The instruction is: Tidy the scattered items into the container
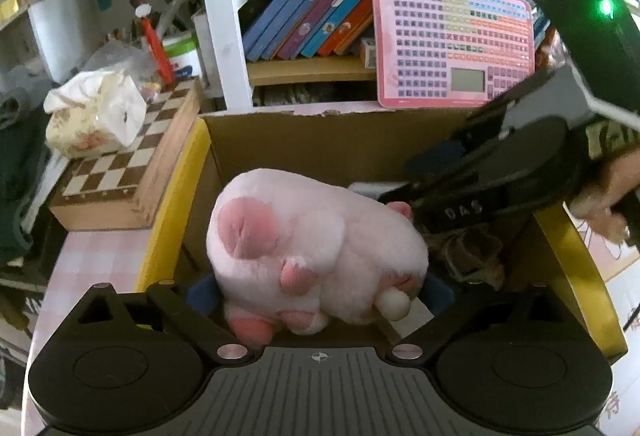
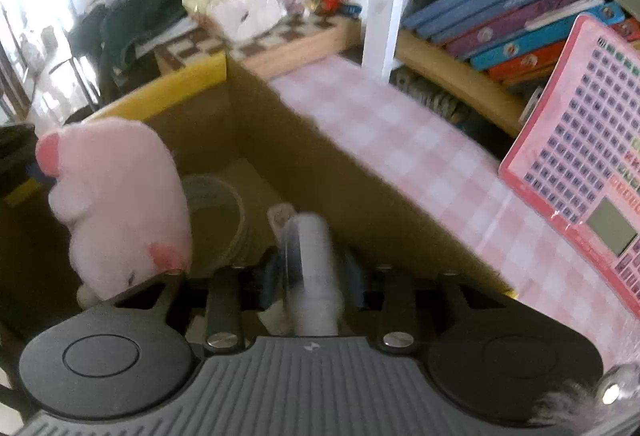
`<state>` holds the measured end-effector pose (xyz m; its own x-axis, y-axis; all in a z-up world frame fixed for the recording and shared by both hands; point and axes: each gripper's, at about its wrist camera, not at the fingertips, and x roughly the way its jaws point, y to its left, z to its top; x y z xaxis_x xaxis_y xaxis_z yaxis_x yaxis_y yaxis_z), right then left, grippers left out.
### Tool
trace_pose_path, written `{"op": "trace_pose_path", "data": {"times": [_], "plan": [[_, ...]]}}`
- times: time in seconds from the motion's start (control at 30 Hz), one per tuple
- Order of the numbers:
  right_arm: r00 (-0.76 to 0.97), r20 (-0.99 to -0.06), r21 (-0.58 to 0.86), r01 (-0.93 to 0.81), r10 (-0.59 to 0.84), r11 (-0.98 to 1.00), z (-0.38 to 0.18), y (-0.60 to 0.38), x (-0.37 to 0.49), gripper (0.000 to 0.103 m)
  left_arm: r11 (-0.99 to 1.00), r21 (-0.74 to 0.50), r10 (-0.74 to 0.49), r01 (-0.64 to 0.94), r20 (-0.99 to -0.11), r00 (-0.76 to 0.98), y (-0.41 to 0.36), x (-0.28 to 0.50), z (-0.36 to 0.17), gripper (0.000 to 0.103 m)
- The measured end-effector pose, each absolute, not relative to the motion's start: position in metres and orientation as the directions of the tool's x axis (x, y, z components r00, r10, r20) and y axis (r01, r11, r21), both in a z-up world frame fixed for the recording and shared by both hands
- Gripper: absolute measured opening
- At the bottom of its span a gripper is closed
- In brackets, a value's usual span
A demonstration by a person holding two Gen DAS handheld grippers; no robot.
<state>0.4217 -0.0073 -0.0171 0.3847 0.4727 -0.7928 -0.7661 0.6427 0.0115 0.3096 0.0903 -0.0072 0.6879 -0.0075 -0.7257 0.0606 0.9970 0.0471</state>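
Note:
A pink plush pig point(image 1: 316, 240) hangs inside the open cardboard box point(image 1: 320, 139), between the wide-spread fingers of my left gripper point(image 1: 320, 292). The blue pads stand beside it without visibly squeezing it. The plush pig point(image 2: 120, 203) also shows at the left of the right wrist view. My right gripper point(image 2: 314, 272) points down into the same box point(image 2: 320, 175), jaws slightly apart. A blurred white tube with a clear cap point(image 2: 316, 264) sits loosely between its pads. In the left wrist view the right gripper point(image 1: 416, 179) reaches in from the right, held by a hand point(image 1: 608, 203).
A clear round cup point(image 2: 216, 220) and a dark crumpled item point(image 1: 472, 252) lie in the box. A pink toy tablet point(image 1: 452, 39) leans on the bookshelf behind. A chessboard case point(image 1: 120, 171) with a tissue pack point(image 1: 92, 111) stands left. Pink checked cloth point(image 2: 400, 147) covers the table.

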Motion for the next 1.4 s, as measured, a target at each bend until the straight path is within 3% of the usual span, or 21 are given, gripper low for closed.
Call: {"op": "trace_pose_path", "data": {"times": [0.4, 0.67, 1.13, 1.4], "plan": [[0.486, -0.707, 0.046, -0.693, 0.514, 0.719, 0.033, -0.022, 0.387, 0.057, 0.992, 0.060, -0.051, 0.112, -0.618, 0.785, 0.095, 0.287, 0.027, 0.102], [0.601, -0.668, 0.004, -0.587, 0.439, 0.809, 0.049, -0.042, 0.349, 0.064, 0.989, 0.043, -0.090, 0.140, -0.579, 0.810, 0.101, 0.254, 0.036, 0.102], [0.733, -0.556, -0.021, -0.484, 0.392, 0.875, 0.084, -0.057, 0.247, 0.070, 0.982, 0.056, -0.137, 0.183, -0.464, 0.875, 0.100, 0.157, 0.071, 0.102], [0.812, -0.472, -0.032, -0.404, 0.342, 0.914, 0.094, -0.074, 0.180, 0.070, 0.984, 0.060, -0.122, 0.167, -0.452, 0.884, 0.101, 0.109, 0.077, 0.102]]}}
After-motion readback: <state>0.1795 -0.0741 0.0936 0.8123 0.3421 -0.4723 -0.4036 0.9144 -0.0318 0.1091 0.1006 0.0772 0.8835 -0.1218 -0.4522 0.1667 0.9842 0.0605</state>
